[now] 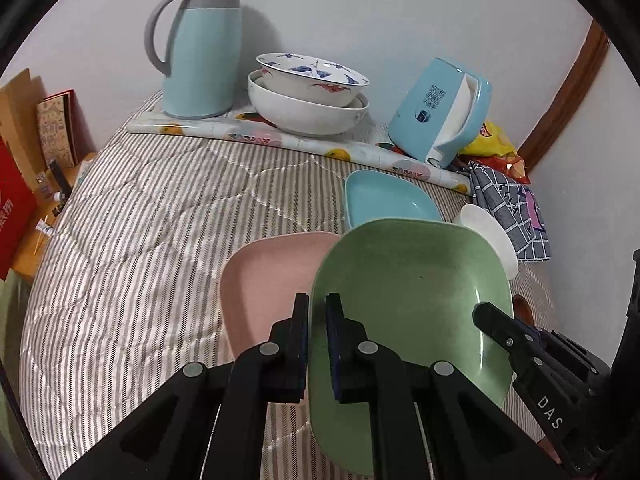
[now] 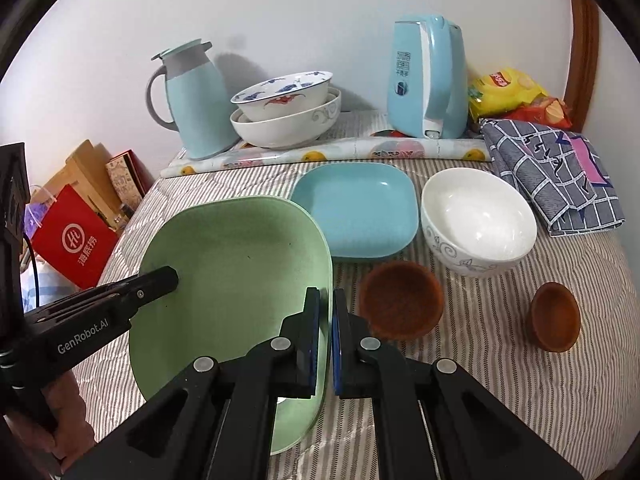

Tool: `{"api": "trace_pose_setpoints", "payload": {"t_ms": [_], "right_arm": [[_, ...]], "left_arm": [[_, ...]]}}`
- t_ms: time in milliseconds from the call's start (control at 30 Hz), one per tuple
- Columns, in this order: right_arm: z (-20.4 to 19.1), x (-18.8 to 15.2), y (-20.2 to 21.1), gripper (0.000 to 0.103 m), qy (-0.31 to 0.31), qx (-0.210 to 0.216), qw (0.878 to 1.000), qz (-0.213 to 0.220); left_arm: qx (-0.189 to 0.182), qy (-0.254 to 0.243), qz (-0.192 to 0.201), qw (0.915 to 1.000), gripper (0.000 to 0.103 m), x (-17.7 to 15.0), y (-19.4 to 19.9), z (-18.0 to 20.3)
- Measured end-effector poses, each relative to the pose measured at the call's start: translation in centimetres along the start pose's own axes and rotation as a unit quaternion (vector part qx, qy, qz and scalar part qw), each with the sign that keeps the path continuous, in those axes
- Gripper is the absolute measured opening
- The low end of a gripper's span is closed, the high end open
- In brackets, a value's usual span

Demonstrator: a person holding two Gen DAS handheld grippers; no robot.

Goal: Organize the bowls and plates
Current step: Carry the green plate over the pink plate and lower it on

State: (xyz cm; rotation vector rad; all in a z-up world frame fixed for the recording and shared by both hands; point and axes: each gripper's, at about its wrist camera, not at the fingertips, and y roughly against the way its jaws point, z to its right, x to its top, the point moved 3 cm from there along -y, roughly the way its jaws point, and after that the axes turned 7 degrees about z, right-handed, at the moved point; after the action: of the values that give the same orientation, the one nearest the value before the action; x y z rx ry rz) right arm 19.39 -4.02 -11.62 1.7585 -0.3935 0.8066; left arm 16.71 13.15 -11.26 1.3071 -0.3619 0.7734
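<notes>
Both the left gripper and the right gripper are pinching opposite rims of the green plate; uneven release is risking it tipping onto the bed beside the pink plate.

A pale blue thermos jug and kettle stand by the wall. Snack bags lie beside a checked cloth.

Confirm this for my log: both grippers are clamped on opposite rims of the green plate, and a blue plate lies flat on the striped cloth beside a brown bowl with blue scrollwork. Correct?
Not quite. The bowl with blue scrollwork beside the blue plate is white, not brown, as the right wrist view shows. The rest stands: the left gripper and right gripper clamp opposite rims of the green plate.
</notes>
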Motion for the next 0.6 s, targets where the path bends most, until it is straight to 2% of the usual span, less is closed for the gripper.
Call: {"api": "trace_pose_setpoints", "payload": {"t_ms": [333, 600], "right_arm": [[-1.6, 0.0, -0.7, 0.005, 0.004, 0.022, 1.000, -0.002], [-3.6, -0.8, -2.8, 0.005, 0.019, 0.030, 0.999, -0.024]], "left_arm": [[0.015, 0.021, 0.015, 0.9996, 0.009, 0.1, 0.9, -2.0], [0.035, 0.035, -0.009, 0.9987, 0.009, -1.3, -0.4, -4.6]]}}
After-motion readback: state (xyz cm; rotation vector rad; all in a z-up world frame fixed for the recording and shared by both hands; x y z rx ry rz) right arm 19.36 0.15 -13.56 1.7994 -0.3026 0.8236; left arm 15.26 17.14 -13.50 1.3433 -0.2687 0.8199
